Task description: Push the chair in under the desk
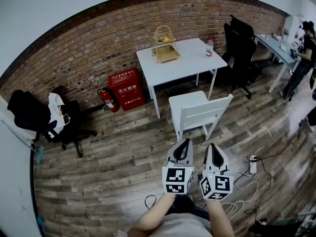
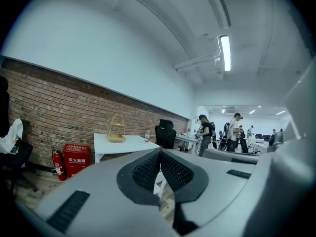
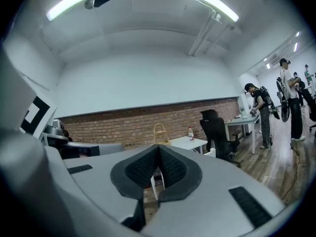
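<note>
Both tongs are pressed together, pinching nothing: the left gripper (image 1: pixel 184 142) and right gripper (image 1: pixel 211 147) hover just short of the chair (image 1: pixel 198 113), white, slat-backed, probably painted wood. It stands pulled out on the plank floor (image 1: pixel 123 152) before the desk's (image 1: pixel 183 58) near edge, seat facing that smooth white top. All the pushing is left.

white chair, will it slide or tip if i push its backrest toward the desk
The white chair looks rigid, with straight legs and no casters, so it would probably scrape over the wood floor, not roll. A push high on the backrest might tip it forward; lower seems safer. Its slim frame suggests it is fairly light.
</note>
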Action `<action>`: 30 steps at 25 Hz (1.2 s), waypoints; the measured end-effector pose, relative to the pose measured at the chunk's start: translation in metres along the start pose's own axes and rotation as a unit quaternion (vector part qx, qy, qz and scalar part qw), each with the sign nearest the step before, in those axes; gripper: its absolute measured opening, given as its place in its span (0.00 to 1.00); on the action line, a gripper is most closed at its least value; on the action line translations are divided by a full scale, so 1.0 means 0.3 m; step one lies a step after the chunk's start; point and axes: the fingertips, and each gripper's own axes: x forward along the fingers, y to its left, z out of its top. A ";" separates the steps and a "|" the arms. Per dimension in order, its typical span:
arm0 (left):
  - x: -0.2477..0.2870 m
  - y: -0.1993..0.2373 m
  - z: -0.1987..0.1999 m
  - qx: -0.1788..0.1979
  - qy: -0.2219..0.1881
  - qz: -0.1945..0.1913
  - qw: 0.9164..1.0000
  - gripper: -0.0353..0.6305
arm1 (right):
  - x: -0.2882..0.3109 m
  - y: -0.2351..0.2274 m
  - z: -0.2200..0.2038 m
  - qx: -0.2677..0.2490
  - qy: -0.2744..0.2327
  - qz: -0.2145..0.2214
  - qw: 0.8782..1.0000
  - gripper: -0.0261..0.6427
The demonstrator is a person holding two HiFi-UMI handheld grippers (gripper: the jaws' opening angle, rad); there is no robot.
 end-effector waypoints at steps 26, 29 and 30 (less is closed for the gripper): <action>0.106 -0.055 -0.030 -0.014 0.008 -0.001 1.000 0.08 | 0.035 -0.153 0.010 0.005 -0.004 0.007 1.000 0.06; 0.130 -0.069 -0.038 -0.011 0.009 0.007 1.000 0.08 | 0.049 -0.194 0.005 0.009 -0.007 0.013 1.000 0.06; 0.136 -0.075 -0.047 -0.011 0.012 0.009 1.000 0.08 | 0.051 -0.205 0.001 0.010 -0.006 0.015 1.000 0.06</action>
